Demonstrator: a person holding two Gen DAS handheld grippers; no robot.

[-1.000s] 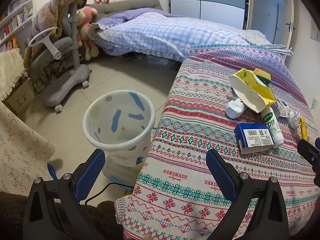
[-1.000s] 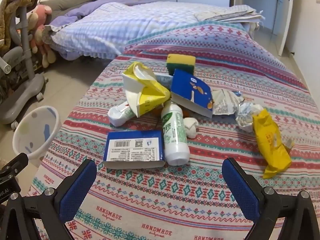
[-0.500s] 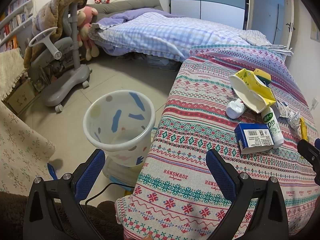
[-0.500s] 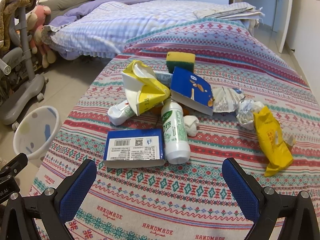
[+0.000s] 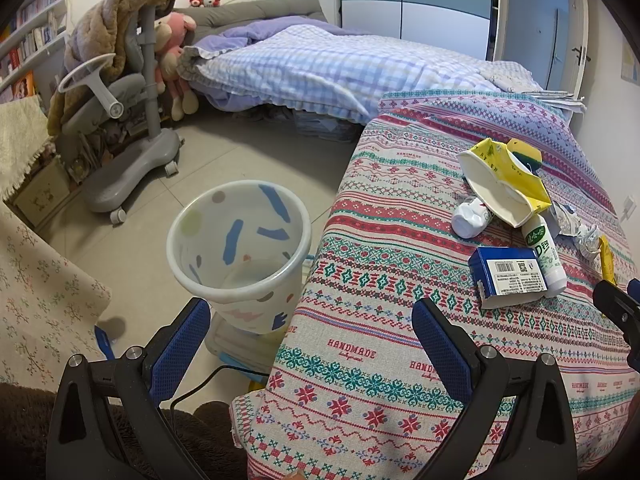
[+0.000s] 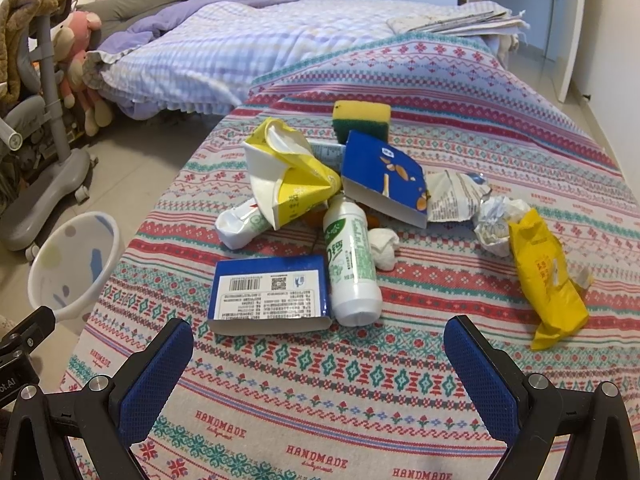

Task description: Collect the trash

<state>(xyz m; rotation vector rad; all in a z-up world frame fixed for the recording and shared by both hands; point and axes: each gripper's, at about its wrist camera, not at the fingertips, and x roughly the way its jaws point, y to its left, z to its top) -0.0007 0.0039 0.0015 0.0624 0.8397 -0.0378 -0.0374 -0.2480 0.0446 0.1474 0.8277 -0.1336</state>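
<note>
Trash lies in a pile on the patterned tablecloth [image 6: 320, 412]: a blue box [image 6: 269, 293] nearest me, a white bottle with green print [image 6: 352, 264], a torn yellow carton [image 6: 292, 176], a second blue box [image 6: 384, 176], a yellow-green sponge [image 6: 362, 118], crumpled wrappers [image 6: 456, 196] and a yellow packet [image 6: 546, 280]. My right gripper [image 6: 318, 356] is open and empty, just short of the blue box. My left gripper [image 5: 310, 332] is open and empty at the table's left edge, beside the white spotted bin [image 5: 240, 248] on the floor. The blue box [image 5: 508, 274] also shows in the left wrist view.
A grey wheeled chair [image 5: 120, 120] draped with a brown blanket stands left on the tiled floor. A bed with a checked duvet [image 5: 320, 68] lies behind the table. A floral cloth [image 5: 36, 292] hangs at the near left. A cable [image 5: 216, 376] runs under the bin.
My right gripper has moved forward, closer to the blue box and bottle. My left gripper and the bin have stayed nearly still.
</note>
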